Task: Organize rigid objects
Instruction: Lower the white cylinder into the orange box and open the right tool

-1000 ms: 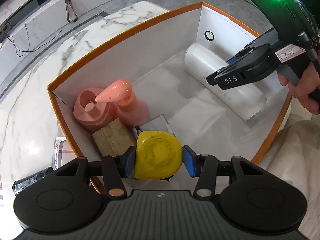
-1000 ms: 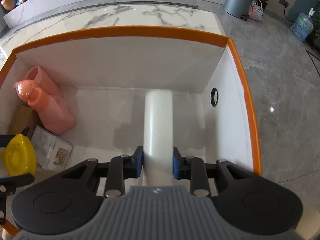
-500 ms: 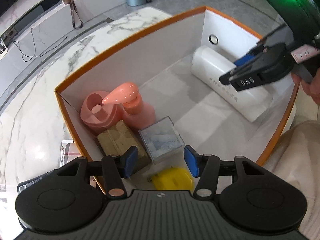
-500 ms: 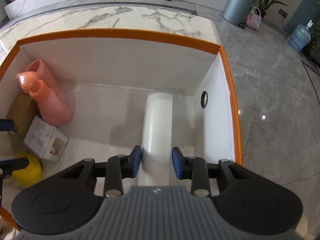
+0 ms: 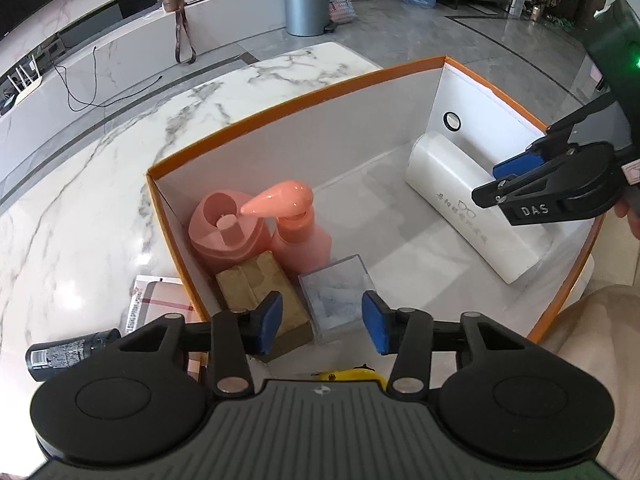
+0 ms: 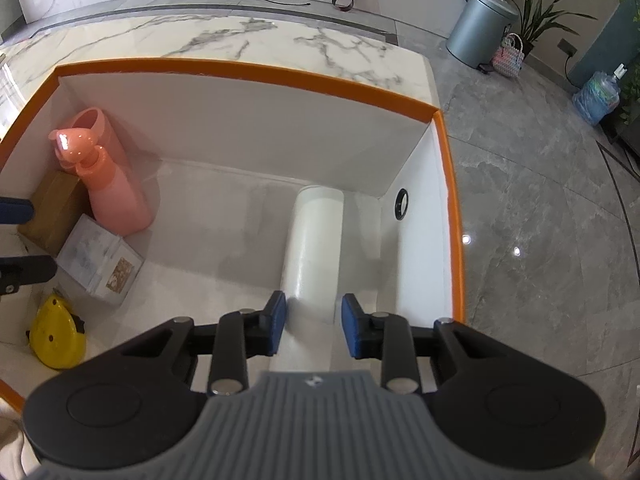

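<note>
An orange-rimmed white box (image 5: pixel 304 92) (image 6: pixel 256 72) holds a pink pump bottle (image 5: pixel 296 232) (image 6: pixel 116 200), a pink cup (image 5: pixel 224 232), a brown block (image 5: pixel 260 292) (image 6: pixel 56 208), a clear case (image 5: pixel 340 296) (image 6: pixel 100 264), a yellow tape measure (image 6: pixel 58 334) (image 5: pixel 352 374) and a white cylinder case (image 5: pixel 472 204) (image 6: pixel 314 248). My left gripper (image 5: pixel 322 322) is open and empty above the clear case. My right gripper (image 6: pixel 314 326) is open, its pads on either side of the white case's near end, raised above it.
The box sits on a white marble table (image 5: pixel 100 184). A dark spray can (image 5: pixel 68 354) and a striped packet (image 5: pixel 156 304) lie outside the box's left wall. Grey floor (image 6: pixel 540 220) and a grey bin (image 5: pixel 306 0) lie beyond.
My left gripper opened and let the yellow tape measure drop into the box's near corner, then lifted back. My right gripper released the white case and rose.
</note>
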The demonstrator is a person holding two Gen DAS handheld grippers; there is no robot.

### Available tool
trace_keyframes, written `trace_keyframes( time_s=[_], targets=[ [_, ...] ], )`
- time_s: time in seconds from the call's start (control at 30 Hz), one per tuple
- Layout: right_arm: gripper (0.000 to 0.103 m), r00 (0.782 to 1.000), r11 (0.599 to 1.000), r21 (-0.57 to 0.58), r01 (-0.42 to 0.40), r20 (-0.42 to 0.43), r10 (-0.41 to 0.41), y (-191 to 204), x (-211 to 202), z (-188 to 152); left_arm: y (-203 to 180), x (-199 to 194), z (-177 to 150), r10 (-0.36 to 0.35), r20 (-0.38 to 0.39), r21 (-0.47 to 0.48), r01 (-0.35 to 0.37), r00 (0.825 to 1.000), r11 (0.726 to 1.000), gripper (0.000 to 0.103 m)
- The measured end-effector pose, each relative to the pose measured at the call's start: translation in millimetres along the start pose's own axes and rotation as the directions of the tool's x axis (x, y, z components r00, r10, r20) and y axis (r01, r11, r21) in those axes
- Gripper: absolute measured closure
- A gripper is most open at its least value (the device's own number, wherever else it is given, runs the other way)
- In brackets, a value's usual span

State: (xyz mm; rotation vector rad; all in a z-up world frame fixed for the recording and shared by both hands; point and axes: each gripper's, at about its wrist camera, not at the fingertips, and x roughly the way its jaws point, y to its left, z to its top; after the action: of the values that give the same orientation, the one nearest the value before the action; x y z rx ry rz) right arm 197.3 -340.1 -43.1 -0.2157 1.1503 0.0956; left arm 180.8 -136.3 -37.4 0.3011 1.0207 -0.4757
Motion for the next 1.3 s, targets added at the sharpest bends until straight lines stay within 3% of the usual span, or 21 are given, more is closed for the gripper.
trace_keyframes(
  time_s=[0.27, 0.4, 0.87, 1.17, 1.3],
  targets=[
    [0.078, 1.0, 1.0, -0.003, -0.016, 0.0, 0.016, 4.3, 0.1, -0.6, -3.4, -1.5, -3.0, -0.004, 0.007, 0.007, 0.004, 1.0, 1.0, 0.049],
    [0.078, 0.998, 0.997, -0.056, 0.056, 0.008, -0.055, 10.7, 0.0, -0.4, -4.3, -2.1, -4.3, -0.004, 0.011, 0.011, 0.004, 1.0, 1.0, 0.049],
    [0.078, 0.984, 0.975, -0.137, 0.178, -0.001, -0.179, 11.5, 5.3, -6.4, -4.1, -3.0, -5.8, -0.012, 0.014, 0.016, 0.012, 1.0, 1.0, 0.049],
    [0.079, 0.989, 0.978, -0.149, 0.145, 0.04, -0.141, 19.6, -2.4, -8.1, -4.4, -3.7, -6.5, -0.009, 0.013, 0.022, 0.009, 1.0, 1.0, 0.049],
    [0.076, 0.981, 0.962, -0.19, 0.196, 0.036, -0.192, 25.6, 4.4, -5.7, -4.2, -4.4, -6.7, -0.012, 0.012, 0.017, 0.011, 1.0, 1.0, 0.049]
  ],
)
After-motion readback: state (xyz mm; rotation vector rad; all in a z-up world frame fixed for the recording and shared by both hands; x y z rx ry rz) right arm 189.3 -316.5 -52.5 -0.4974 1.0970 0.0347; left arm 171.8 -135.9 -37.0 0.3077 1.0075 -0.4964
